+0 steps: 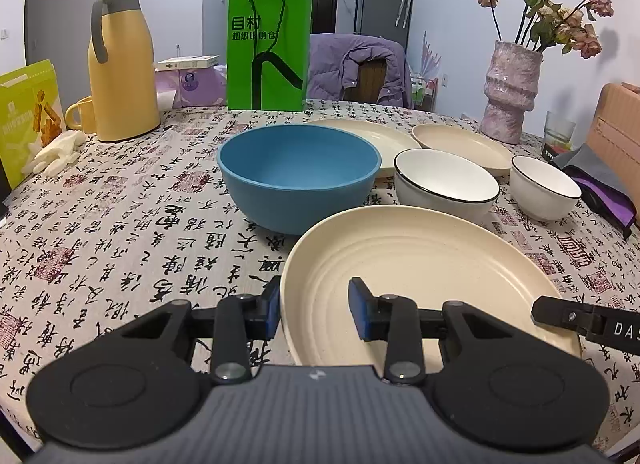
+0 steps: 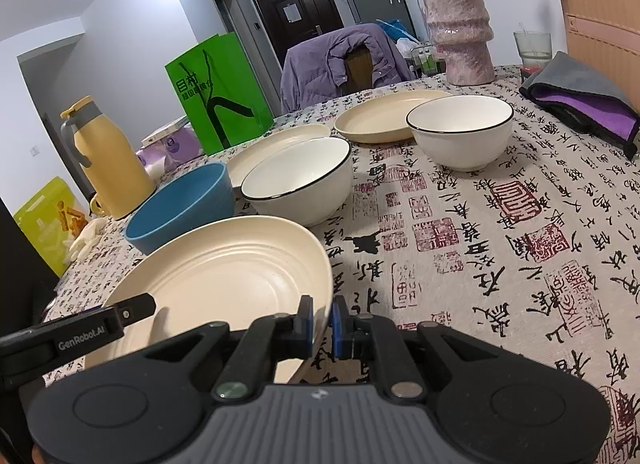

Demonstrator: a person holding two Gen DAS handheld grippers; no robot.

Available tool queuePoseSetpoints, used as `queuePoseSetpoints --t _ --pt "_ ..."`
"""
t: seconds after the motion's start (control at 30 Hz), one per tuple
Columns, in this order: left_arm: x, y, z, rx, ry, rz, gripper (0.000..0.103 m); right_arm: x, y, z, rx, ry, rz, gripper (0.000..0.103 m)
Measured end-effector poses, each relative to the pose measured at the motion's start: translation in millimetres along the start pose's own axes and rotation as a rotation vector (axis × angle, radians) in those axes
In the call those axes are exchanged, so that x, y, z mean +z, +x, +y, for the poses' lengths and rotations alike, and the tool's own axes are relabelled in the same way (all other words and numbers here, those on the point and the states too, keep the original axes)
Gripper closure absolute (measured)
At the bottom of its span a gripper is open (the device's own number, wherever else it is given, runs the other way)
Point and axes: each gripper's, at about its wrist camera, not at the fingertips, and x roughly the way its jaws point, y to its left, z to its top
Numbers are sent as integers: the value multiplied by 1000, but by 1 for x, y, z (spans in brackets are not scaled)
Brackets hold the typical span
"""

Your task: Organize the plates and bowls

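i see the table (image 1: 120, 223) under its calligraphy cloth. nearest me is a cream ridged plate (image 1: 420, 264), tilted, its right rim pinched between the closed pads of my right gripper (image 2: 320, 324). my left gripper (image 1: 314, 314) straddles the plate's left rim, jaws only narrowly apart with a gap at the inner pad, so no firm grip. just behind sits the blue bowl (image 1: 298, 175), then two cream plates (image 1: 460, 143), then two black-rimmed white bowls (image 1: 446, 179).

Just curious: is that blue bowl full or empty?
Empty. The left wrist view looks into the blue bowl and shows only its bare blue inside.
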Motion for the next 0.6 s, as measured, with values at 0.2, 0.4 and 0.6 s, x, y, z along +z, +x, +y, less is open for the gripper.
queuePoseSetpoints --t 0.2,0.4,0.6 --pt "-2 5 1 2 3 12 68 0 5 -1 -3 -1 10 93" --pt "-4 10 0 -1 13 27 68 -2 9 -2 -9 -5 18 93" --pt "-7 15 0 -8 23 43 68 -5 11 -5 -11 -5 27 93"
